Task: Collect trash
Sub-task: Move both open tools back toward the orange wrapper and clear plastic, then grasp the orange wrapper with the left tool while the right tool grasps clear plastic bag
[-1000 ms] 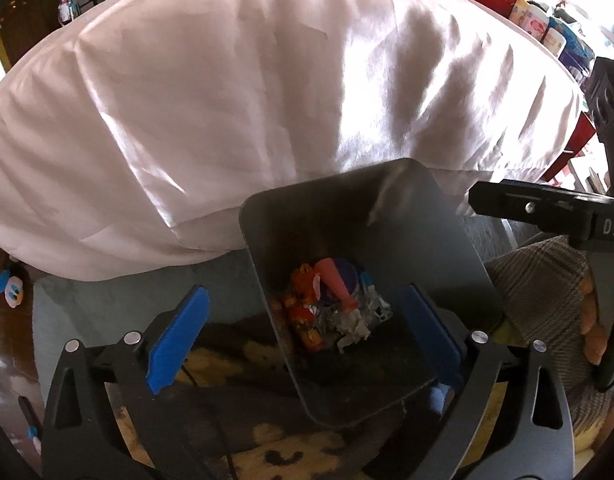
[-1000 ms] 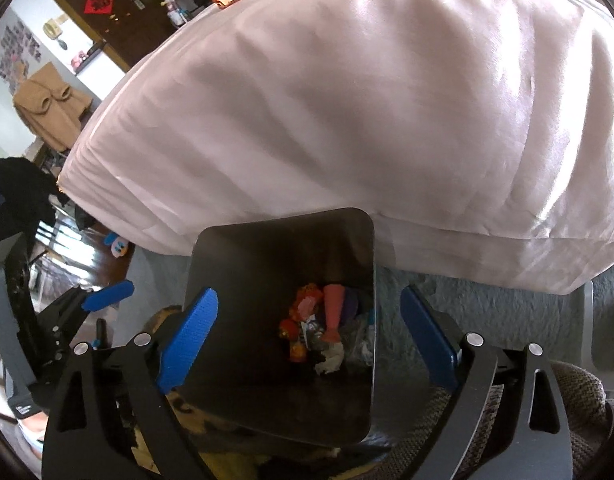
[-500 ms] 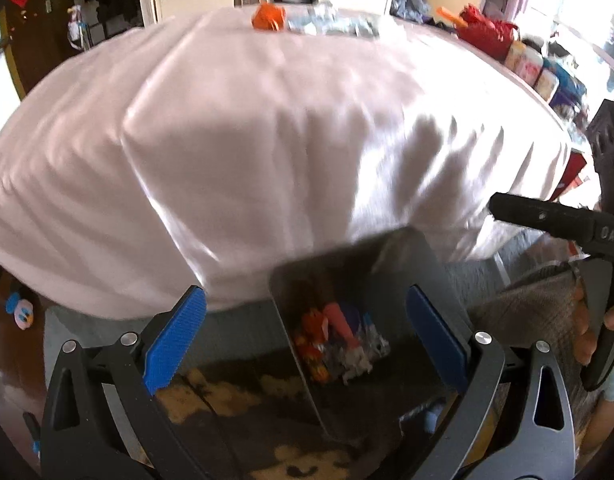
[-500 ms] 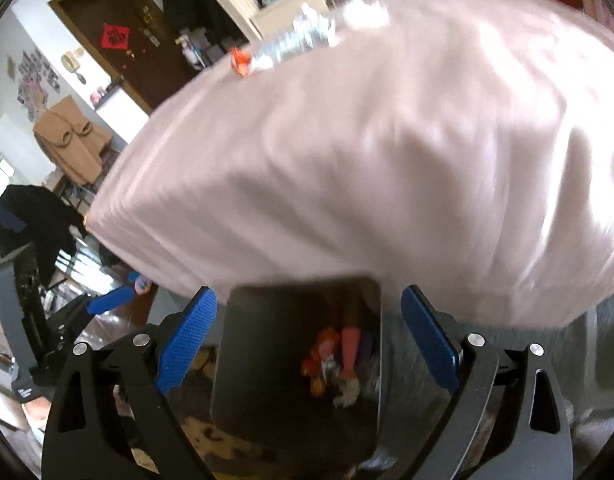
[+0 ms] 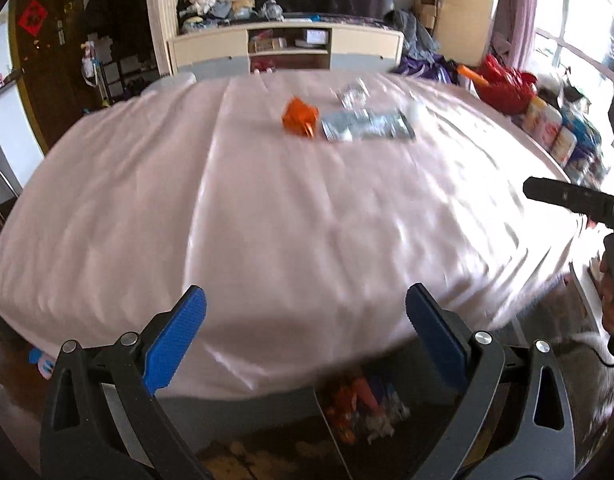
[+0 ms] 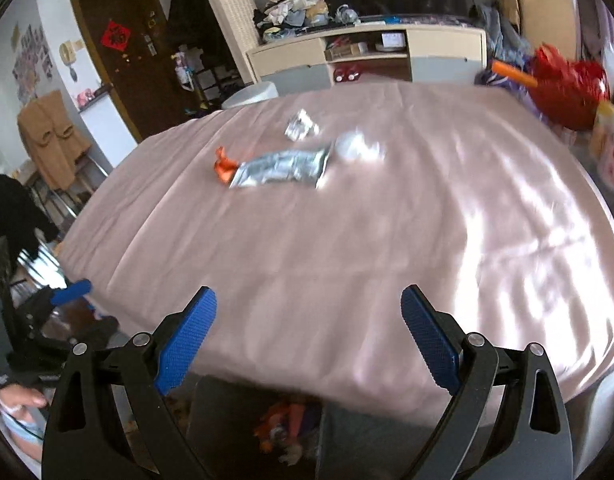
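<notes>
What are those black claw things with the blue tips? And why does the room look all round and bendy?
Those are two grabbing tools, one in each of a person's hands. Each carries a small camera with a very wide lens, which bends the room. One picture looks out from the left gripper, the other from the right gripper. The blue fingers of both are spread wide and hold nothing.

Ahead is a bed with a pink sheet. On it lies rubbish: a silver wrapper, an orange scrap, a smaller shiny piece and a pale crumpled bit.

Down below, by the bed's edge, stands a dark bin with colourful rubbish already inside.
</notes>
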